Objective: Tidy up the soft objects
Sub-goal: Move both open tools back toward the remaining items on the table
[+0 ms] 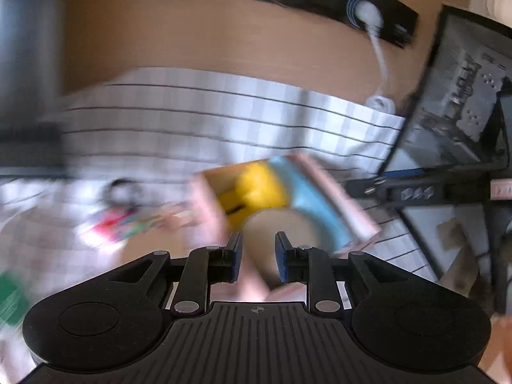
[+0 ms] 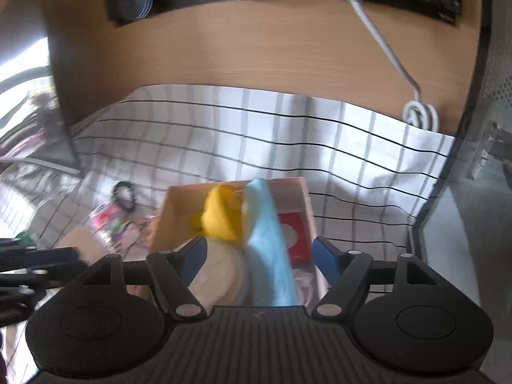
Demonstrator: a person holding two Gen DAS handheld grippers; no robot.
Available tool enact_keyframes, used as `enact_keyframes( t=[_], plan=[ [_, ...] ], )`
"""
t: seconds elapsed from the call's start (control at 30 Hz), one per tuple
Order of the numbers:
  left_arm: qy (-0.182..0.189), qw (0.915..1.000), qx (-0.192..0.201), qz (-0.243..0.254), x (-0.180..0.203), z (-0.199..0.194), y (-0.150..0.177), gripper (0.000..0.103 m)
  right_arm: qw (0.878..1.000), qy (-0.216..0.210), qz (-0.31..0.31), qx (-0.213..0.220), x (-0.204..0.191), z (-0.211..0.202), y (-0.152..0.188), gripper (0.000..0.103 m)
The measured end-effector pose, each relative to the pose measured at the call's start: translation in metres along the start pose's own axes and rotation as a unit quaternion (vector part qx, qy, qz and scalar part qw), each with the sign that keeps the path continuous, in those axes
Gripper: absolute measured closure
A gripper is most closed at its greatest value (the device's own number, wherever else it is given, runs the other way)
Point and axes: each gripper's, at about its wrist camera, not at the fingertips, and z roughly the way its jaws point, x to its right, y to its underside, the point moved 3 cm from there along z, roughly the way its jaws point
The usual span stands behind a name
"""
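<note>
Jaws wide on your right gripper [image 2: 259, 256], the blue cloth [image 2: 268, 249] draped between them but not pinched; your left gripper [image 1: 256, 252] stands narrow, gripping nothing. Both soft pieces, blue and the yellow cloth [image 2: 220, 217], sit in the pink box [image 2: 179, 204] on the checked worktop [image 2: 352, 160], gathered there to tidy them

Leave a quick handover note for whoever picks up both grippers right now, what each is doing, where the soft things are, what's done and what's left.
Left gripper: jaws narrowly apart, nothing visibly between them, poised over the pink box.
Right gripper: open, no grip; the light blue cloth lies between its fingers without being pinched.
Yellow soft item and the blue cloth sit in the box on the checked cloth.
Left: the colourful bits and the black ring beside the box lie loose; the view is blurred, so check them.
</note>
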Motion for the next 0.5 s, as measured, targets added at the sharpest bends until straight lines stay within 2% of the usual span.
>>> enact_keyframes(
  t=[0.1, 0.2, 0.3, 0.4, 0.47, 0.5],
  plan=[
    [-0.065, 0.9955, -0.009, -0.068, -0.038, -0.032, 0.038, 0.077, 0.999, -0.028, -0.021, 0.01, -0.018, -0.008, 0.008, 0.028],
    [-0.122, 0.9791, -0.024, -0.161, -0.068, -0.06, 0.081, 0.077, 0.997, -0.066, -0.044, 0.004, -0.043, -0.013, 0.015, 0.027],
    [-0.148, 0.9599, -0.029, -0.236, -0.09, -0.082, 0.114, 0.077, 0.989, -0.125, -0.074, -0.03, -0.075, -0.011, 0.03, 0.027],
    [-0.173, 0.9442, -0.026, -0.279, -0.105, -0.098, 0.137, 0.077, 0.977, -0.168, -0.111, -0.064, -0.112, -0.001, 0.049, 0.027],
    [-0.178, 0.9392, -0.023, -0.293, -0.112, -0.107, 0.145, 0.077, 0.97, -0.187, -0.135, -0.08, -0.138, 0.007, 0.064, 0.033],
    [-0.18, 0.9389, -0.022, -0.293, -0.113, -0.11, 0.146, 0.077, 0.966, -0.192, -0.146, -0.088, -0.15, 0.013, 0.072, 0.042]
  ],
)
